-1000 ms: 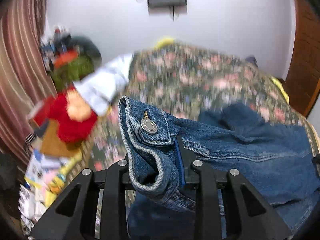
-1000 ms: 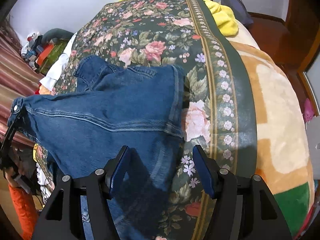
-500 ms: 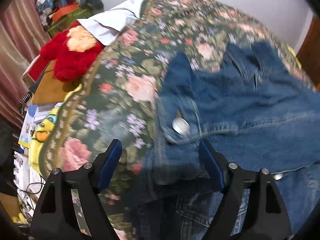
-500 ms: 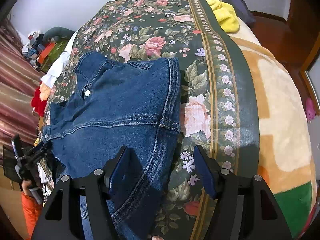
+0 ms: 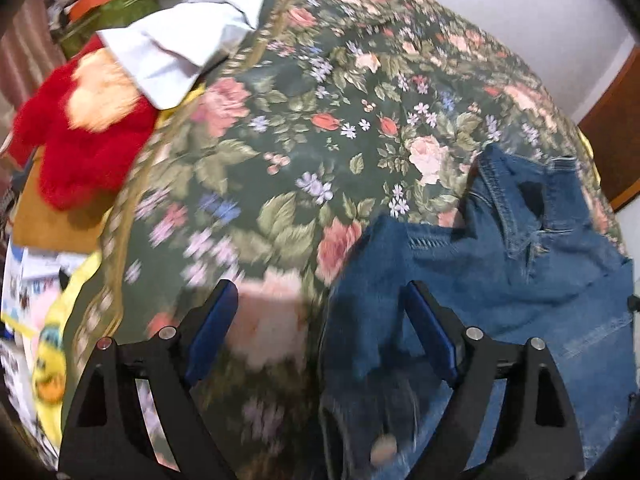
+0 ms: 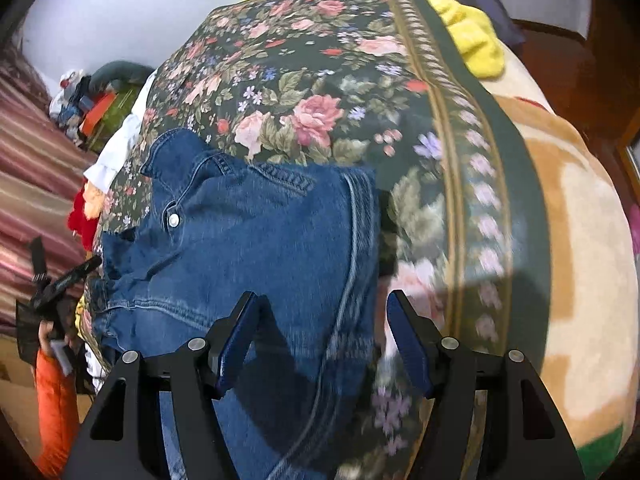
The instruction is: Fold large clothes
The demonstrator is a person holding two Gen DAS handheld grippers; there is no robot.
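Ahead, the denim jacket [image 6: 256, 248] lies spread on the floral bedspread [image 6: 320, 64], collar toward the far wall, its right hem running parallel to the bedspread's bordered edge. Bare floral cloth lies beyond the collar; beside the border sits a tan blanket [image 6: 580, 240], with a yellow towel [image 6: 476, 36] farther back. On the left, a red plush toy [image 5: 80, 148] and white cloth [image 5: 176, 48] crowd the bed's edge. The left gripper [image 5: 320, 328] hovers low over the jacket's near-left corner, jaws wide apart, holding nothing. The right gripper [image 6: 320, 344] hangs over the jacket's right hem, likewise spread and empty.
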